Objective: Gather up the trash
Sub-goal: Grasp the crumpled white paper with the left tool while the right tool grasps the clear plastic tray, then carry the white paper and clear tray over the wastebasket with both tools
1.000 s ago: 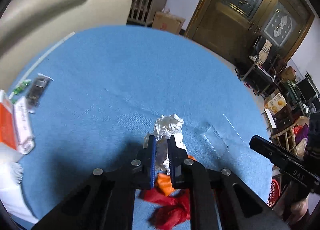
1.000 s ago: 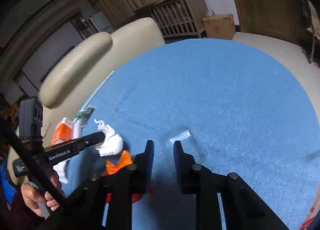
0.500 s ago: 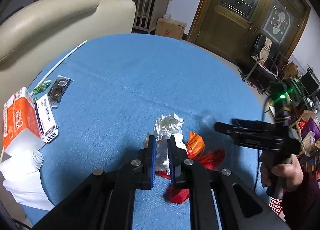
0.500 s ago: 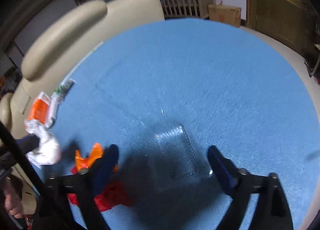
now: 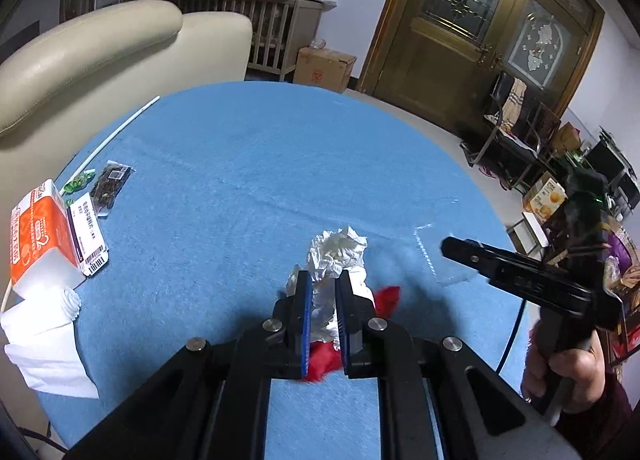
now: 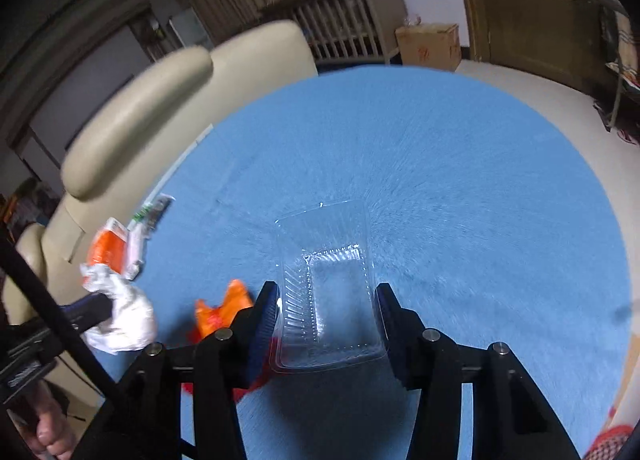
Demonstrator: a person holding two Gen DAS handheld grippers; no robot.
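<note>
My left gripper [image 5: 323, 280] is shut on a crumpled white tissue [image 5: 336, 252] and holds it above the round blue table [image 5: 248, 164]. The tissue also shows at the left of the right wrist view [image 6: 124, 312]. A red and orange plastic bag [image 5: 386, 298] lies under it on the table; it shows in the right wrist view too [image 6: 220, 310]. My right gripper [image 6: 326, 294] is open, with its fingers either side of a clear plastic tray [image 6: 328, 280] lying on the table. The tray looks faint in the left wrist view [image 5: 444, 256].
An orange tissue pack [image 5: 38, 232], a labelled packet [image 5: 90, 236], a dark snack bag [image 5: 110, 182], loose white tissues [image 5: 44, 348] and a white stick [image 5: 120, 132] lie at the table's left edge. A beige sofa [image 5: 100, 48] stands behind. A cardboard box [image 5: 326, 68] stands by the door.
My left gripper has lifted the tissue higher off the table. My right gripper has opened wide and moved in over the clear tray, which now sits between its fingers.
</note>
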